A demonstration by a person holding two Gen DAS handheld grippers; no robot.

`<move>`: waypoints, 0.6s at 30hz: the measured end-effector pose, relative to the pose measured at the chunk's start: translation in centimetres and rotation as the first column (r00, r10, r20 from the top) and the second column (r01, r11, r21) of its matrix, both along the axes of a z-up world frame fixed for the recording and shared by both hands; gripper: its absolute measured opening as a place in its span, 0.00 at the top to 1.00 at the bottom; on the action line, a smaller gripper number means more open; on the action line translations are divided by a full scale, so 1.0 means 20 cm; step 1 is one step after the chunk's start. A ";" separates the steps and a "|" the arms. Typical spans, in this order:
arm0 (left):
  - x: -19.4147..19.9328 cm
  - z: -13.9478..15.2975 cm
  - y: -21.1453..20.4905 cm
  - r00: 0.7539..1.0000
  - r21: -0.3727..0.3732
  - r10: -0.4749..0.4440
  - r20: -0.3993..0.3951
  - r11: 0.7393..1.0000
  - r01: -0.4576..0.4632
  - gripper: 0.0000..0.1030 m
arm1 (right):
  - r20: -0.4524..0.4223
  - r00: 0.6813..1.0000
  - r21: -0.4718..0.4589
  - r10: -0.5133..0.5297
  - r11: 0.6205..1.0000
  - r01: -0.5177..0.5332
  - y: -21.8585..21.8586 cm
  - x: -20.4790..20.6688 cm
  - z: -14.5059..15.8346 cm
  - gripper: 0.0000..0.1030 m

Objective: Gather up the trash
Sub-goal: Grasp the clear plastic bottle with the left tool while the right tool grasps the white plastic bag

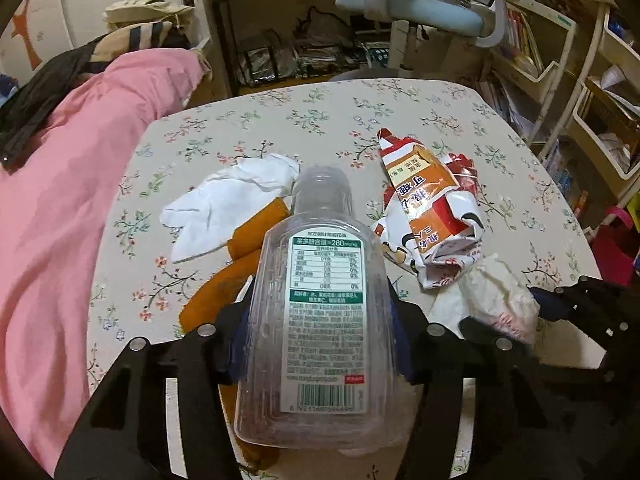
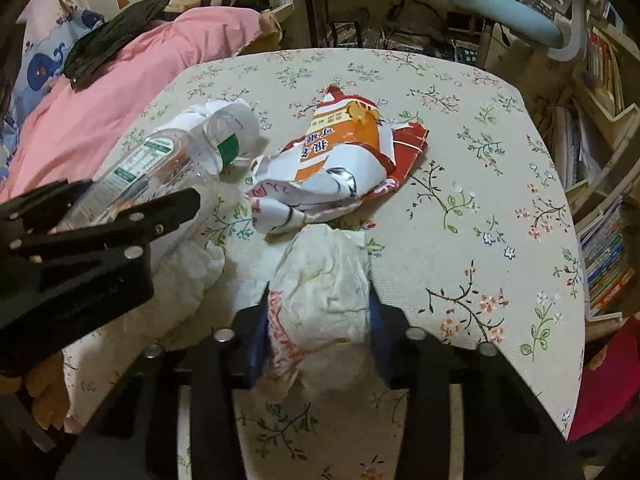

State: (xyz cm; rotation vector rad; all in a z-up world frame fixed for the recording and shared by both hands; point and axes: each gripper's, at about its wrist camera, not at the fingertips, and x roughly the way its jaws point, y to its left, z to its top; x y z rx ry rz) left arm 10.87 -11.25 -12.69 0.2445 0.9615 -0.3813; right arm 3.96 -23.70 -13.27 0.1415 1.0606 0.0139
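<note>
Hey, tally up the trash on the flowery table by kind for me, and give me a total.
Clear plastic bottle: 1, between the left gripper's fingers
Crumpled white paper or tissue: 2, one wad in the right gripper, one beside the bottle
Crumpled snack wrapper: 1
Orange peel-like pieces: 1 cluster; piece count unclear
Total: 5

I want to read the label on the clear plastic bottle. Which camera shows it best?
The left wrist view: the clear plastic bottle lies lengthwise between the left gripper pads, its printed label facing the camera. The right wrist view shows it side-on at the left, label slanted and partly hidden by that gripper.
</note>
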 end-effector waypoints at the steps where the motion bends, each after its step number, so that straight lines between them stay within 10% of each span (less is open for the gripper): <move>1: 0.00 0.01 0.01 1.000 -0.014 0.002 -0.007 1.000 -0.002 0.48 | 0.002 1.000 0.008 -0.001 1.000 0.001 -0.01 0.00 0.00 0.64; 18: -0.15 0.30 0.21 0.989 -0.216 0.118 0.090 0.972 -0.097 0.48 | 0.157 0.985 0.148 -0.071 0.988 0.047 -0.12 -0.14 0.20 0.66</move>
